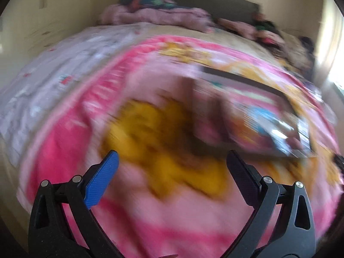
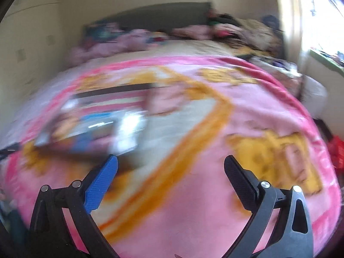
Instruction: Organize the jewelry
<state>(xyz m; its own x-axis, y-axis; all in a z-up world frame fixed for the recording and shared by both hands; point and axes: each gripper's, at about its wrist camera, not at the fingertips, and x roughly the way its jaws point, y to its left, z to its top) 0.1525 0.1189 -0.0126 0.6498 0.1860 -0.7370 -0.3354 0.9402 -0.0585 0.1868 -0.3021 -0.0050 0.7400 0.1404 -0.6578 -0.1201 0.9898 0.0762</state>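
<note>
Both wrist views are heavily motion-blurred; detail is limited.

Left gripper (image 1: 172, 157): jaws spread wide, nothing between them. One blue pad (image 1: 103, 180), one black pad. It hangs above a pink blanket (image 1: 150, 215) with a yellow-orange print (image 1: 150, 133) right ahead of the tips.

Right gripper (image 2: 171, 161): also released, jaws wide apart, empty. Same blue pad (image 2: 100, 185) and black pad layout. Below it is the same pink blanket (image 2: 193, 215), with an orange stripe (image 2: 189, 133) running diagonally under the gap.

Task item: a flat rectangular case or tray (image 1: 275, 126) with a dark frame lies on the blanket, ahead and to the right of the left gripper, clear of its fingers. In the right wrist view the same case (image 2: 96, 124) sits ahead and to the left, its near corner just beyond the blue pad's tip. Contact cannot be judged through the blur. Contents read as smeared blue, white and pink patches; individual jewelry pieces cannot be made out.

Surroundings: the blanket covers a bed. A pale lilac sheet (image 1: 53, 81) lies to the left of it in the left view. Pink bedding and pillows (image 1: 154, 15) are piled against a dark headboard (image 2: 163, 15) at the far end. A bright window (image 2: 322, 32) is at the right.
</note>
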